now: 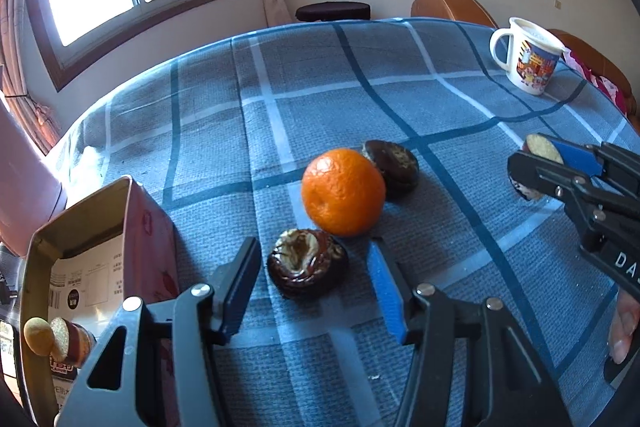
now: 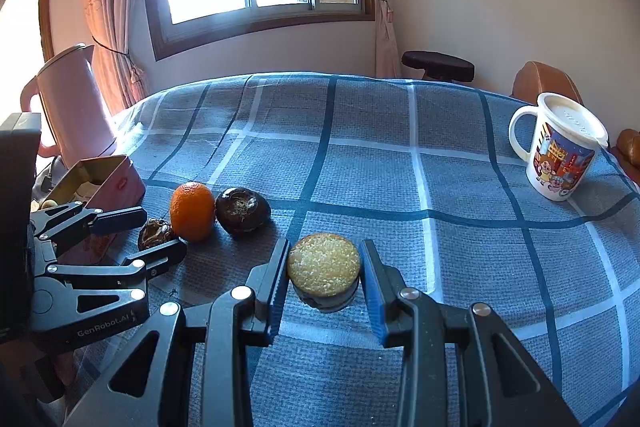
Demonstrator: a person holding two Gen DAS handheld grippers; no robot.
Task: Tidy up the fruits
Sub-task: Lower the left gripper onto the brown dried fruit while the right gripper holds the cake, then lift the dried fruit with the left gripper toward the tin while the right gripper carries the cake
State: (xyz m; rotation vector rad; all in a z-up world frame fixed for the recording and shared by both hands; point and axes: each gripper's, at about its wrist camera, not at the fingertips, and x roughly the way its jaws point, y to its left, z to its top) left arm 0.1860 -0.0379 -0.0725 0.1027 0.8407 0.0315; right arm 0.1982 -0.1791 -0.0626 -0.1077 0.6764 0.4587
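matt woven tablecloth (image 2: 440,187), glossy plastic mug (image 2: 560,155), dimpled orange (image 1: 342,191).

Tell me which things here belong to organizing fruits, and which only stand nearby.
For the job:
round orange mandarin
three dark brown water chestnuts, one between the right gripper jaws
open pink tin box

Only nearby:
white cartoon-printed mug
pink plastic kettle
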